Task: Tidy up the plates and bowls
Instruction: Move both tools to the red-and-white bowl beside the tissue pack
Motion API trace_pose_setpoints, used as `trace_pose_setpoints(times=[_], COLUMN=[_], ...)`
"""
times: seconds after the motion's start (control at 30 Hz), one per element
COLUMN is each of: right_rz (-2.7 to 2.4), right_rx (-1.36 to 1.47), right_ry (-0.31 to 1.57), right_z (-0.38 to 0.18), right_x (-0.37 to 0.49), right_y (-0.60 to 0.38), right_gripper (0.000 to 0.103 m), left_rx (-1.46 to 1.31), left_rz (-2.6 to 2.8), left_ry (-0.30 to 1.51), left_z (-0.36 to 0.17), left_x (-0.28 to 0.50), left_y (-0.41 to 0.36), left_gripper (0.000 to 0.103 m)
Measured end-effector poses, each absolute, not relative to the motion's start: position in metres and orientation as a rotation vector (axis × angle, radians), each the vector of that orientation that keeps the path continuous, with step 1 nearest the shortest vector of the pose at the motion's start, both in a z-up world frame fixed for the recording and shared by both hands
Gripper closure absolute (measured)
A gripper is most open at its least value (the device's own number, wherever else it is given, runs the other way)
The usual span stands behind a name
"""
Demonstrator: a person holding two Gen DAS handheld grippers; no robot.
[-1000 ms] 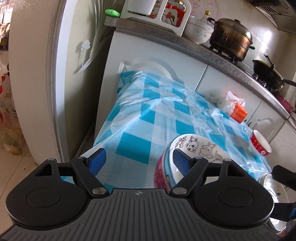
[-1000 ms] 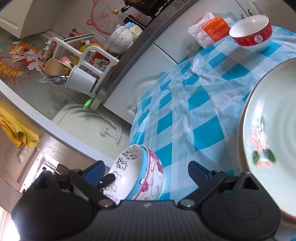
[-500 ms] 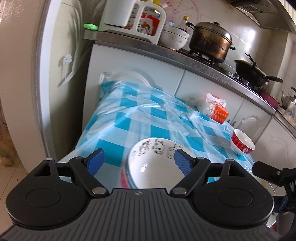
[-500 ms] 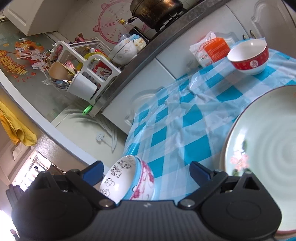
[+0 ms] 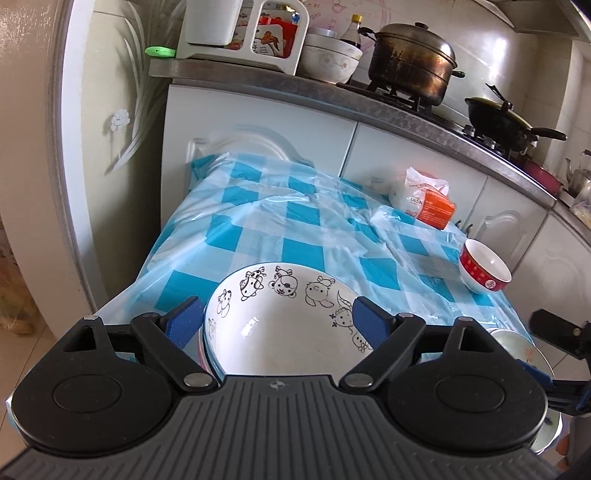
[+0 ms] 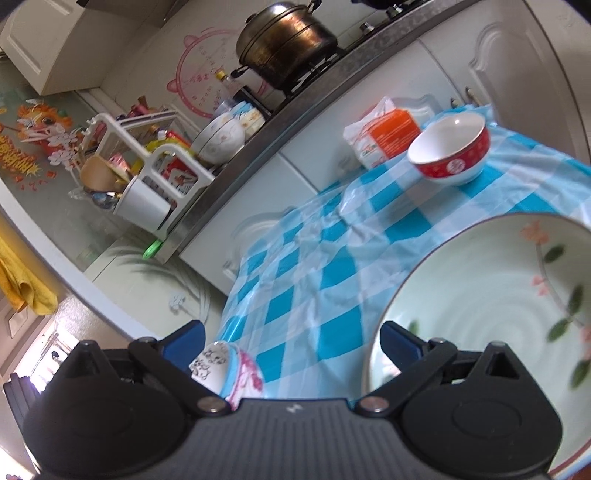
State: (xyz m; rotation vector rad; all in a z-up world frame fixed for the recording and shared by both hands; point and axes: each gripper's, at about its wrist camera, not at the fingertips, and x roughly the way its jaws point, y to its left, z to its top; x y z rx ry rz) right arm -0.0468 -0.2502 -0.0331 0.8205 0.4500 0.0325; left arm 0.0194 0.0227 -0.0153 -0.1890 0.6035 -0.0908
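Observation:
A white bowl with cartoon animals sits nested in a pink-flowered bowl at the near left edge of the blue checked table. My left gripper is open, its fingers on either side of the cartoon bowl. My right gripper is open over the cloth, beside a large pale green flowered plate at the near right. A small red bowl stands upright at the far right; it also shows in the right wrist view.
An orange and white packet lies at the table's back edge. Behind runs a counter with a white rack, a white bowl, a steamer pot and a wok. A wall borders the left.
My left gripper has moved right over the stacked bowls, so its fingers now straddle the cartoon bowl. My right gripper has tilted and shifted toward the green plate.

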Motion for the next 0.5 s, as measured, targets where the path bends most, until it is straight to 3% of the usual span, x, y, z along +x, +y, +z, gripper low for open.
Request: trace_pose_setpoints(times=[0.5], right_rz=[-0.067], right_rx=[0.8], right_ry=[0.42], right_z=[-0.034], right_x=[-0.062], right_y=[-0.295], right_gripper=[0.002], left_rx=[-0.128], left_rz=[-0.149], left_ry=[0.551], left_z=[-0.001], left_x=[0.032], left_y=[-0.013], left_gripper=[0.0])
